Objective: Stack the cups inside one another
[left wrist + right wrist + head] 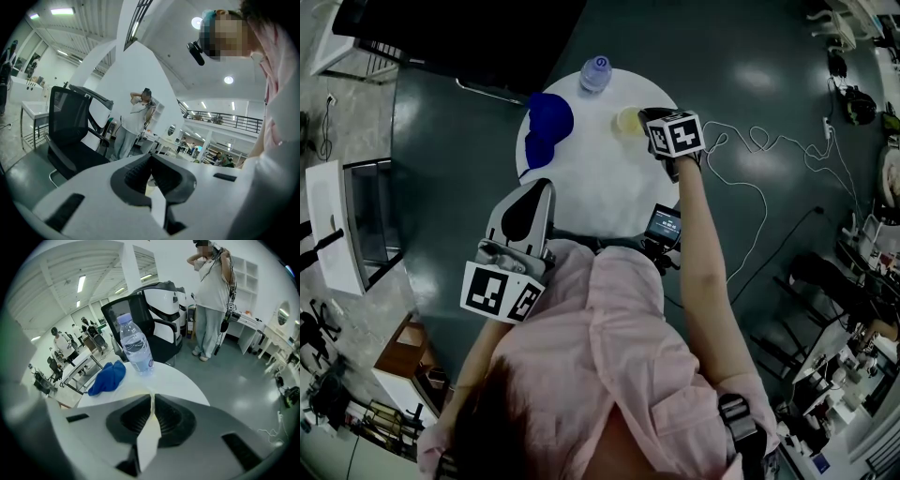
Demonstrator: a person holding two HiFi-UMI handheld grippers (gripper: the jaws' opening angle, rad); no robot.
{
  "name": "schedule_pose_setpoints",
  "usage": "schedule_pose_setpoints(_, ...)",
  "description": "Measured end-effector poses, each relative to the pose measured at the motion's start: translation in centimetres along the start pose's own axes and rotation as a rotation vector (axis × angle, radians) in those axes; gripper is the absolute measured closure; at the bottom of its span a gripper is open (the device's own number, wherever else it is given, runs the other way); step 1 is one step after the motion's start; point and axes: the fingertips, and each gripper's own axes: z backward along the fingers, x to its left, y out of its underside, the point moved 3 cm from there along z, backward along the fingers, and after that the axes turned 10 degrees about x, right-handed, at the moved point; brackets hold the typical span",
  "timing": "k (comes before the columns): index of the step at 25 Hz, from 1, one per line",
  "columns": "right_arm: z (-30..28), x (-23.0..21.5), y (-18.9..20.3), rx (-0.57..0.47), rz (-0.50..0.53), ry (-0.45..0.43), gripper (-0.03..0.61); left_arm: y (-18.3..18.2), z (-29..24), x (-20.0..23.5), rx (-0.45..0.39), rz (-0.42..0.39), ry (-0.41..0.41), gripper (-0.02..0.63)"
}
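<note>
Table: a round white table top on a dark grey floor, seen from above in the head view.
Cup: a pale yellowish translucent plastic cup stands at the far right part of the table. It cannot be told whether it is one cup or several nested.
Right gripper: the right gripper reaches down to the cup from the right. In the right gripper view its jaws are all but closed, and a thin pale strip of the cup's wall is pinched between the ribbed pads.
Left gripper: the left gripper is held about level over the table's near left edge, well apart from the cup. In the left gripper view its black pads meet, with nothing between them.
Cloth: a crumpled blue cloth lies at the far left of the table.
Bottle: a clear plastic water bottle with a pale blue cap stands upright at the far edge, between cloth and cup.
Background: a black mesh office chair stands beyond the table.
</note>
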Motion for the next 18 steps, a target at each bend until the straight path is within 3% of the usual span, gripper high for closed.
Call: schedule_pose_setpoints(18, -1.2, 0.2, 0.7, 0.043, 0.011, -0.006, 0.534, 0.1, -0.2, 0.0, 0.012, 0.001, -0.001, 0.597)
